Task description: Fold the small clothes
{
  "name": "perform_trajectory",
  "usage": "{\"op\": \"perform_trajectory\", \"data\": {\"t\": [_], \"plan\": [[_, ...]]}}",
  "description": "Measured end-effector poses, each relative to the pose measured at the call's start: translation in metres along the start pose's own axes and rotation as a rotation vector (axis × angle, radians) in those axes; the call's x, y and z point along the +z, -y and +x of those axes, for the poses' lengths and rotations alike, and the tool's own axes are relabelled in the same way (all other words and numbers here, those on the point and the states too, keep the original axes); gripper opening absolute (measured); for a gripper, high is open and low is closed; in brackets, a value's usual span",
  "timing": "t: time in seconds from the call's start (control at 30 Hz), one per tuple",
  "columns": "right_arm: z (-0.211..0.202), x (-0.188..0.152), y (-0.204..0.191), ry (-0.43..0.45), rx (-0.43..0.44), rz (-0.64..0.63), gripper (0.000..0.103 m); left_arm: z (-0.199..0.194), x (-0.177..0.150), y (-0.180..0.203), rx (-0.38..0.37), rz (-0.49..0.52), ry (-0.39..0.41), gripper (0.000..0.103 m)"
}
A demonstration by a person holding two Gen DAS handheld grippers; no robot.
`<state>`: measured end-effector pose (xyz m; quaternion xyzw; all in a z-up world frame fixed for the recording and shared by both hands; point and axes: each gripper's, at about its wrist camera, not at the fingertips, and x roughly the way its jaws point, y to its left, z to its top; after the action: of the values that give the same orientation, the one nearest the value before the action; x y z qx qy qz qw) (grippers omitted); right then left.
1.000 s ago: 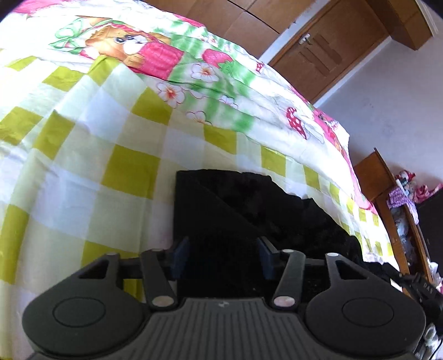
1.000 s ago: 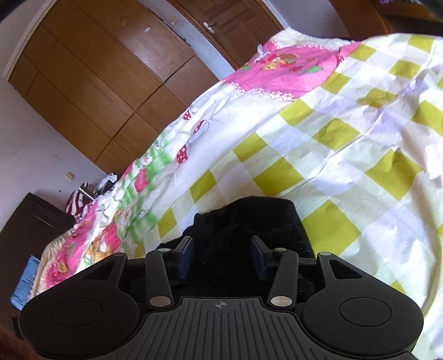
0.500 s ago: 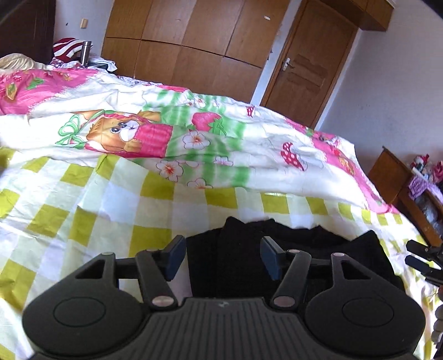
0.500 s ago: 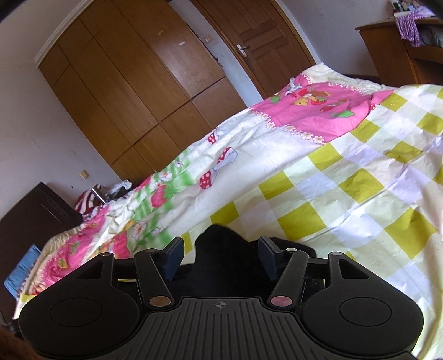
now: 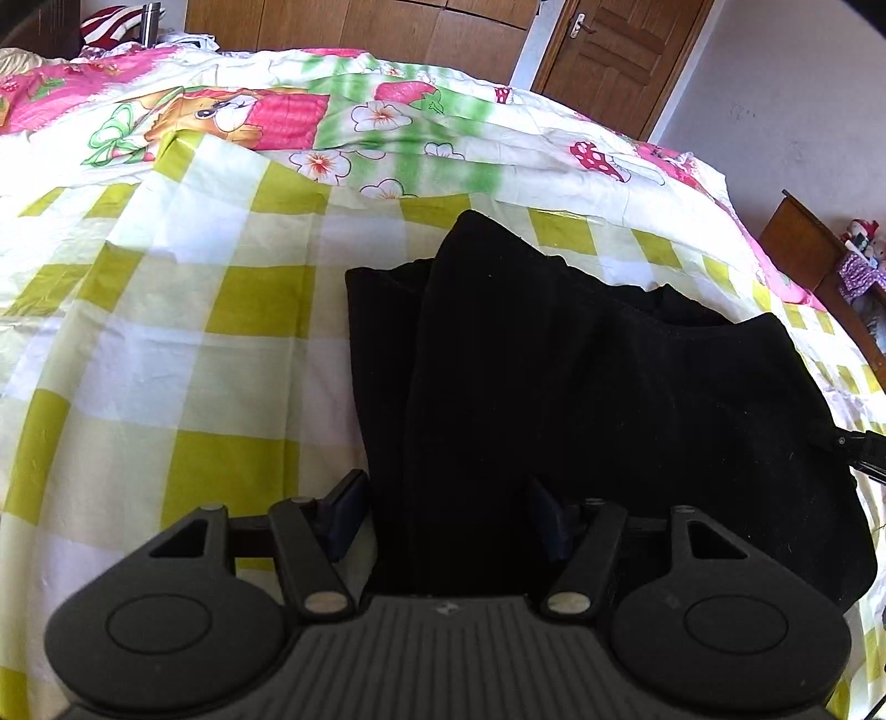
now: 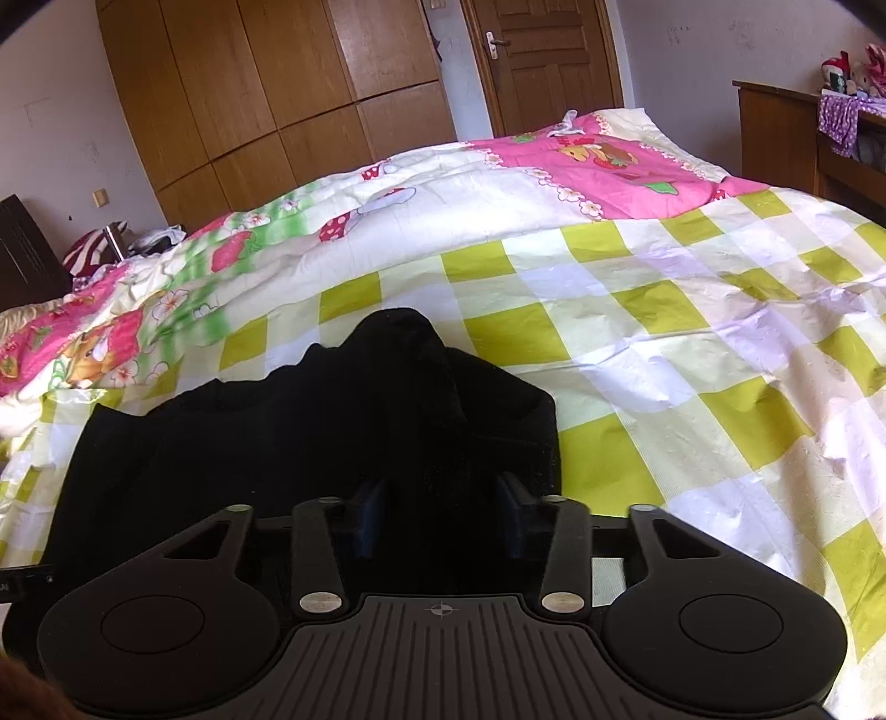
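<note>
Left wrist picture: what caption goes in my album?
Left gripper opening over black clothes on a checked bedsheet.

Both views ride on the hand-held tools and look forward and downward along their fingers, close above the bed (image 5: 166, 354).

The left wrist view sits low over the near edge of the black garment (image 5: 554, 387), which fills its lower middle. It faces across the checked cover toward the wardrobe (image 5: 354, 22) and the door (image 5: 614, 50) at the far wall.

The right wrist view looks from further right, with the same garment (image 6: 310, 432) low and left of centre. It faces the same wardrobe (image 6: 266, 88) and door (image 6: 542, 61).

Both share the garment, the checked cover, the cartoon quilt (image 6: 576, 166) and the far wall.
</note>
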<state>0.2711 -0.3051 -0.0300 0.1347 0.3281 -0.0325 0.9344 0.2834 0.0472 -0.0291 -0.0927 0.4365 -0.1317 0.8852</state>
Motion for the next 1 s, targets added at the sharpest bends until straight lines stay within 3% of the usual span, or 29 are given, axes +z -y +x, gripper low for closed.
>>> {"op": "perform_trajectory", "data": {"t": [0.07,0.13,0.2,0.27,0.33,0.47,0.7,0.77,0.83,1.0], "plan": [[-0.003,0.002,-0.005,0.01,0.024,-0.018,0.025,-0.001,-0.003,0.0,0.0,0.008,0.004,0.075],[-0.001,0.004,-0.006,0.002,0.028,-0.01,0.012,-0.002,-0.004,0.0,0.003,0.005,0.009,0.075],[0.0,0.01,0.005,-0.015,0.053,0.074,0.01,-0.007,-0.004,0.0,-0.001,-0.01,0.024,0.074],[-0.013,0.014,0.004,0.036,0.087,0.078,0.009,-0.012,-0.007,0.003,0.011,0.017,0.05,0.074],[-0.013,0.017,0.0,0.061,0.063,0.057,0.009,-0.007,-0.011,0.004,0.028,0.031,0.039,0.074],[0.022,0.013,0.005,-0.045,-0.012,0.089,0.009,-0.008,-0.01,0.003,0.022,0.006,0.032,0.074],[-0.006,0.012,0.003,0.009,-0.009,0.054,0.022,-0.011,-0.014,0.002,0.025,0.021,0.017,0.074],[-0.023,0.008,0.009,0.028,-0.009,0.059,0.036,-0.016,-0.018,0.001,0.027,0.018,0.024,0.074],[-0.038,0.0,0.018,0.033,-0.017,0.072,0.068,-0.02,-0.019,0.001,0.033,0.015,0.034,0.074],[-0.049,-0.021,0.037,-0.045,0.026,0.132,0.069,-0.042,-0.018,0.024,0.052,0.082,0.121,0.073]]}}
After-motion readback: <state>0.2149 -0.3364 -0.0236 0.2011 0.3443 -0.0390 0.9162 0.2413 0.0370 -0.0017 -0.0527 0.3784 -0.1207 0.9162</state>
